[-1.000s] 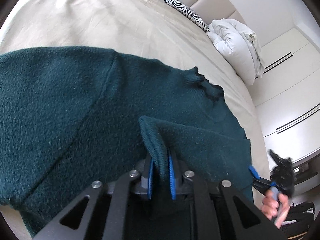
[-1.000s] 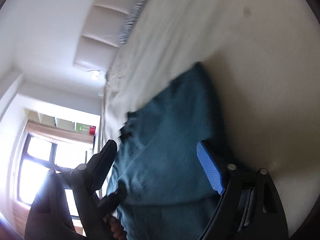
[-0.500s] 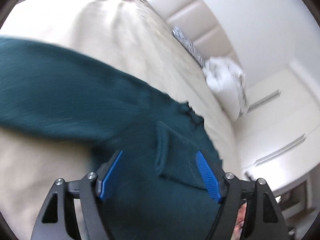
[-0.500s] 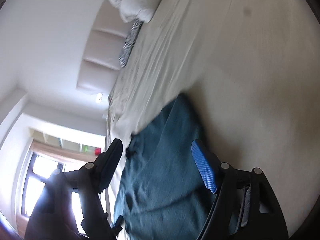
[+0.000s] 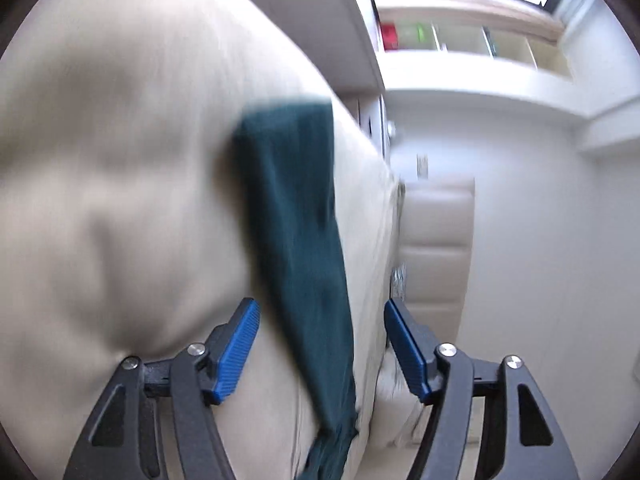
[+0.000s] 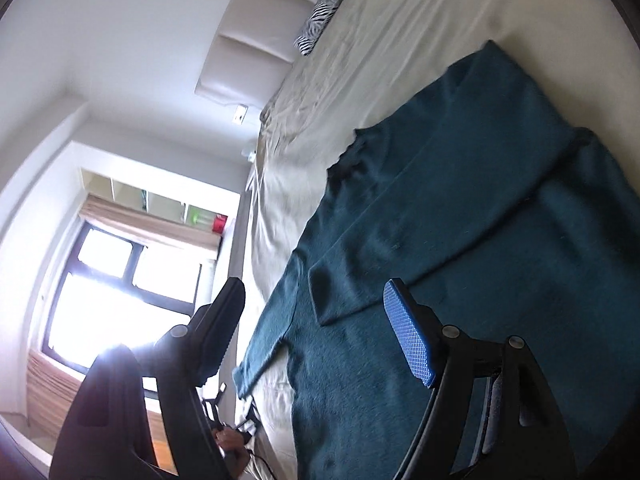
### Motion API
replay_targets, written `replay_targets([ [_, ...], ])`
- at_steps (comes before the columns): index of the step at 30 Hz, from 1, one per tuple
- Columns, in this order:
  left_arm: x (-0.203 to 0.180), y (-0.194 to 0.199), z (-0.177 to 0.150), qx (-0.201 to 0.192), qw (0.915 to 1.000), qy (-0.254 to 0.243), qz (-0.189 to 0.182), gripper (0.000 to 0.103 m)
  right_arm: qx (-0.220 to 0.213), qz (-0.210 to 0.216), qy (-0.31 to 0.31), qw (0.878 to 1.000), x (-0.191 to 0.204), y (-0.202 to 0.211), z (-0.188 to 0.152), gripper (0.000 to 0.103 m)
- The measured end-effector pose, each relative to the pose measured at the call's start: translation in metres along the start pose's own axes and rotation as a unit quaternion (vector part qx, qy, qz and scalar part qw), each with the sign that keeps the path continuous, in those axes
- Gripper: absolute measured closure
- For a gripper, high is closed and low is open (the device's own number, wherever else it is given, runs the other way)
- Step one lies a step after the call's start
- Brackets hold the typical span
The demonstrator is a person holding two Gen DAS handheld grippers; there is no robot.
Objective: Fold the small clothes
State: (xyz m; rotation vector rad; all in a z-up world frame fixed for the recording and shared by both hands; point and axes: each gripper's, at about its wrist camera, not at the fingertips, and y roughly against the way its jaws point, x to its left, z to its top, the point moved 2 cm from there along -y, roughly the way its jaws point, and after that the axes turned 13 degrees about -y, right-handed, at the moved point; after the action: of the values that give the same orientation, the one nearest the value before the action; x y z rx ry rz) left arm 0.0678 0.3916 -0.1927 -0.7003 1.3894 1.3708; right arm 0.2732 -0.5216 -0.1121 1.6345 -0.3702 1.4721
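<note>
Sweater (image 6: pixel 460 240) blurred in left view, cut off in right; both grippers' jaws spread, empty.

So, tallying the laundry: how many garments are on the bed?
1: a teal sweater spread on the beige bed, one sleeve folded across its body. Anything beyond the frame is unseen.

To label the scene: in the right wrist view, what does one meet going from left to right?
Window → red box on the shelf → beige bed sheet → teal sweater.
</note>
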Motion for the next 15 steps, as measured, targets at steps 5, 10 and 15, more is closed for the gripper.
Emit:
replay_targets([
  [5,-0.006,-0.024,0.025,-0.011,0.9986,-0.027,0.044,0.061,0.007,-0.002,0.016,1.0,0.011,-0.004,-0.016,0.031],
  [10,-0.045,-0.055,0.027,0.023,0.989,-0.117,0.088,0.096,0.013,-0.017,0.009,1.0,0.0,-0.014,-0.021,0.031],
  [15,-0.16,-0.08,-0.042,0.075,0.9359,-0.339,0.06,0.095,0.014,-0.029,0.002,0.999,-0.023,-0.009,-0.021,0.031],
])
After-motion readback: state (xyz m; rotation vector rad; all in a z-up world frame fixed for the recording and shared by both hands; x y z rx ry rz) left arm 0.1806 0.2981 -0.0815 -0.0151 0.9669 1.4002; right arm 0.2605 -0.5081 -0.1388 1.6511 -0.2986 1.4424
